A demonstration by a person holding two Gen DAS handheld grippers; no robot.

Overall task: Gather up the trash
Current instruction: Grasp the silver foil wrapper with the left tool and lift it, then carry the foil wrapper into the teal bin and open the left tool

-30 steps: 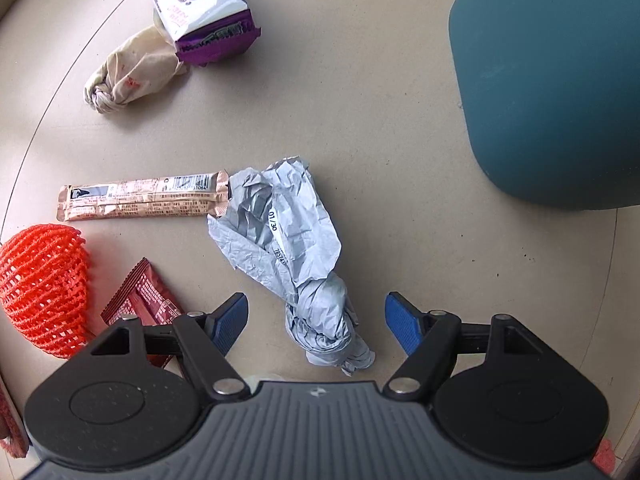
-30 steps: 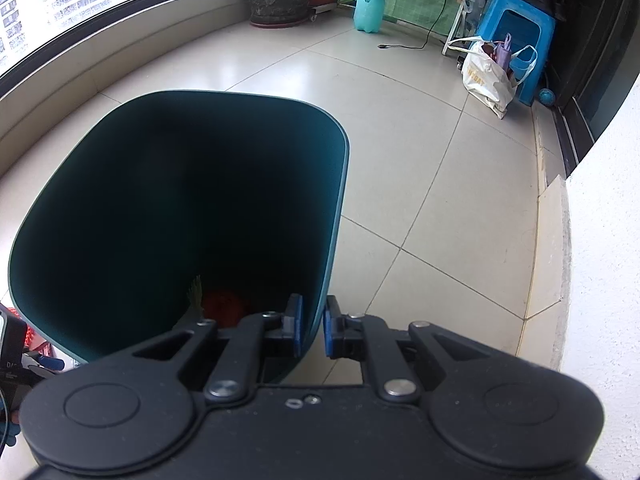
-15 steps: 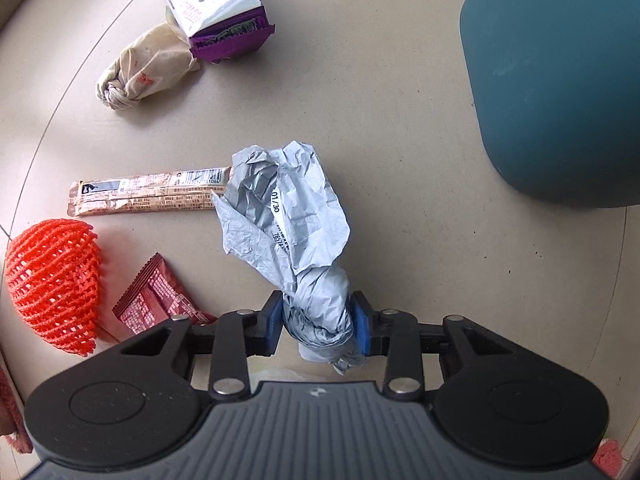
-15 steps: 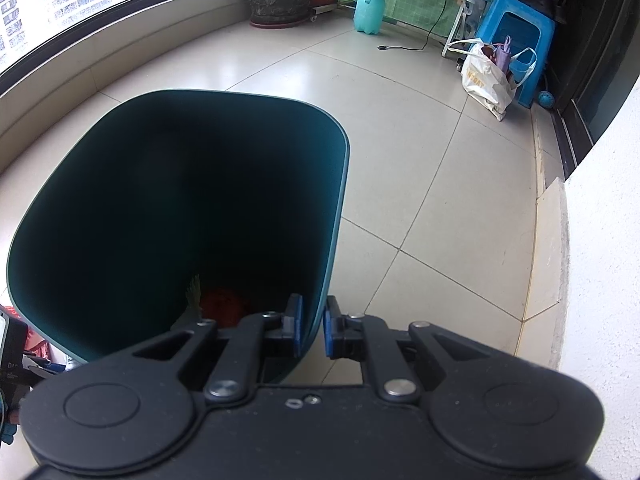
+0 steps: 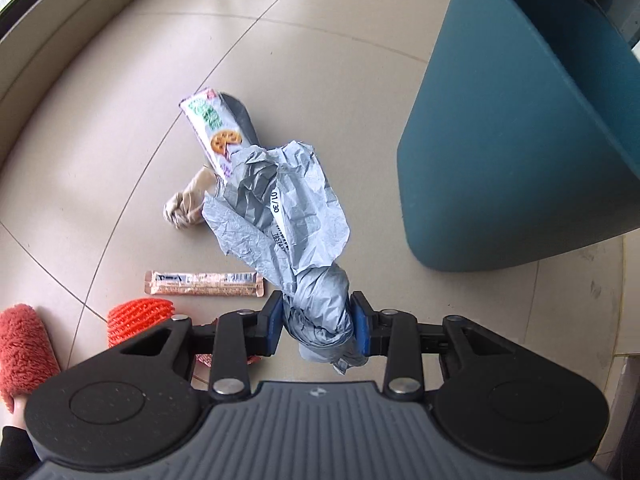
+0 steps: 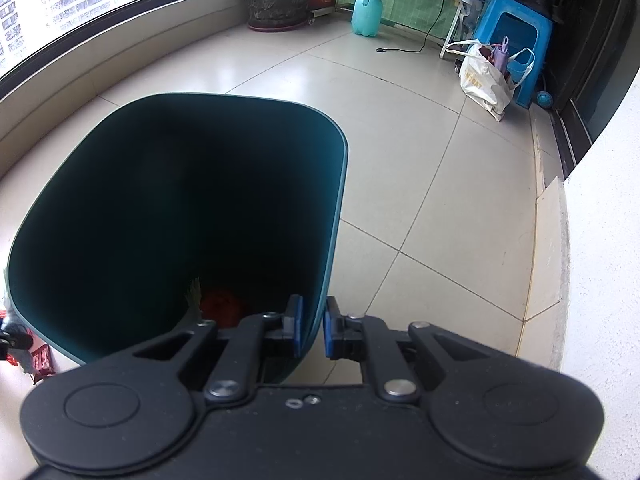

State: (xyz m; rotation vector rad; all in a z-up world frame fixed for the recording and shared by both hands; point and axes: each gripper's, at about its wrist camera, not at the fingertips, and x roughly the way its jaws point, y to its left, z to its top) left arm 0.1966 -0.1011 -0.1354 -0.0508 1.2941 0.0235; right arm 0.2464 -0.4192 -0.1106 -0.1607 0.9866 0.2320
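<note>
My left gripper (image 5: 316, 322) is shut on the twisted end of a crumpled grey plastic bag (image 5: 288, 216) and holds it up off the floor. The teal trash bin (image 5: 520, 140) stands to the right of it. My right gripper (image 6: 312, 330) is shut on the bin's near rim (image 6: 320, 312), tilting its dark opening toward me; red trash (image 6: 220, 306) lies at the bottom. On the floor lie a cookie packet (image 5: 212, 132), a beige knotted bag (image 5: 188, 204), a pink snack bar wrapper (image 5: 204, 284) and an orange foam net (image 5: 138, 314).
A red fuzzy slipper (image 5: 24, 348) is at the lower left. A low wall under the window (image 6: 100, 60) curves along the left. A plant pot (image 6: 278, 0), green spray bottle (image 6: 368, 10), blue stool (image 6: 516, 36) and white shopping bag (image 6: 486, 78) stand far back.
My left gripper closed on the grey bag's twisted end and lifted it off the floor, tilting the view up. The right gripper and bin have stayed put.
</note>
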